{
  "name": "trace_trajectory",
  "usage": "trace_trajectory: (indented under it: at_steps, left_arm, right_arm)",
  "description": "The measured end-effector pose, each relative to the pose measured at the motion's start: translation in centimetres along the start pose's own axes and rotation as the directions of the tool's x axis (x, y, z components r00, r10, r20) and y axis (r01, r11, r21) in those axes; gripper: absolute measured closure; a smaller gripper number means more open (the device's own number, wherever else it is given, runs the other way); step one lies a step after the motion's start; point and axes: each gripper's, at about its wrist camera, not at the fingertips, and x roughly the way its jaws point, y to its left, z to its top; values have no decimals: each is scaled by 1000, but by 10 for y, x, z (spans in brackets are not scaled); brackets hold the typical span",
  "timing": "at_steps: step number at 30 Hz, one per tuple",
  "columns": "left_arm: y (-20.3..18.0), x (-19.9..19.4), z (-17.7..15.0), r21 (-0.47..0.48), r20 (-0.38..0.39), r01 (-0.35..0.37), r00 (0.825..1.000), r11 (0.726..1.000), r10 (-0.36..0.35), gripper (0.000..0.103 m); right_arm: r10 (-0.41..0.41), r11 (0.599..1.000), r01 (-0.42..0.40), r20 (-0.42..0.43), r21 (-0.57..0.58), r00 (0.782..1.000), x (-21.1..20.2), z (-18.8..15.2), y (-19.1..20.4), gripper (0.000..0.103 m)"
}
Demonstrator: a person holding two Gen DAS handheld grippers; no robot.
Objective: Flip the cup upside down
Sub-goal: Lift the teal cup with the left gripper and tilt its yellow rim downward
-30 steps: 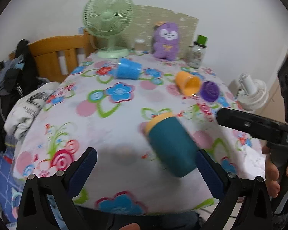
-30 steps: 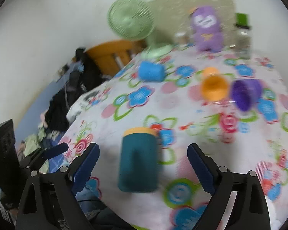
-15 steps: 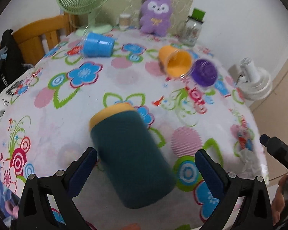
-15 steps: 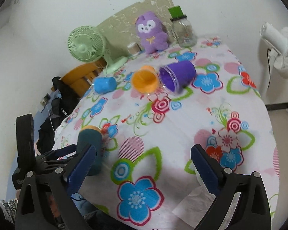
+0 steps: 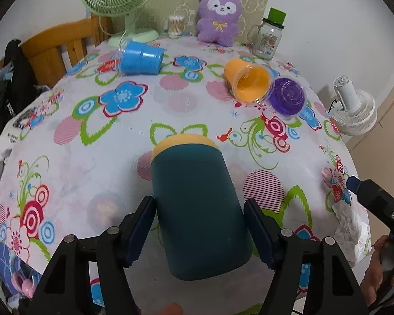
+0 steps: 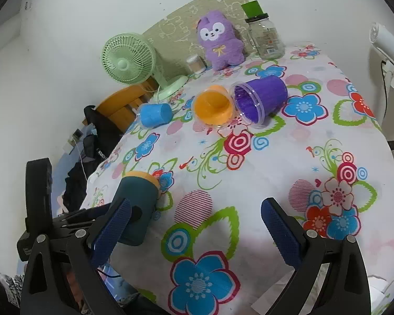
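Two blue pads of the left hand-held gripper (image 5: 199, 229) sit on either side of the teal cup (image 5: 201, 210), closed in against its sides near its base. The cup lies tilted with its yellow rim (image 5: 186, 141) pointing away from that gripper, low over the near edge of the flowered tabletop (image 5: 118, 141). Right of the cup, the right hand-held gripper (image 6: 195, 229) is spread wide and holds nothing. Beyond the cup lie an orange cup (image 5: 249, 82), a purple cup (image 5: 287, 98) and a blue cup (image 5: 140, 57), all on their sides.
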Motion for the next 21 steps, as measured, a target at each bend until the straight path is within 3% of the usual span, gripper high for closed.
trace_trajectory:
  at_steps: [5, 8, 11, 14, 16, 18, 19, 21]
  left_arm:
    - [-1, -21, 4, 12, 74, 15, 997, 1000, -15, 40]
    - [-1, -36, 11, 25, 131, 25, 991, 999, -28, 72]
    - [0, -36, 14, 34, 133, 13, 991, 999, -17, 76]
    - [4, -28, 11, 25, 94, 5, 996, 1000, -7, 64]
    - [7, -26, 6, 16, 85, -10, 996, 1000, 9, 34]
    - [9, -26, 1, 16, 79, -4, 997, 1000, 3, 12]
    - [8, -26, -1, 30, 74, 2, 997, 1000, -4, 7]
    - [7, -26, -3, 63, 58, -10, 998, 998, 6, 6]
  right_arm:
    - [4, 999, -4, 4, -33, 1000, -1, -1, 10, 3]
    - [6, 999, -6, 12, -53, 1000, -3, 0, 16, 3]
    - [11, 998, -10, 15, -54, 1000, -2, 2, 20, 3]
    - [6, 998, -5, 13, -55, 1000, 0, 2, 22, 3]
    - [8, 998, -7, 12, -60, 1000, 0, 1, 23, 3]
    - [4, 998, -3, 8, -63, 1000, 2, 0, 23, 3]
    - [0, 998, 0, 7, -64, 1000, 2, 0, 23, 3]
    - [-9, 998, 10, 8, -65, 1000, 3, 0, 23, 3]
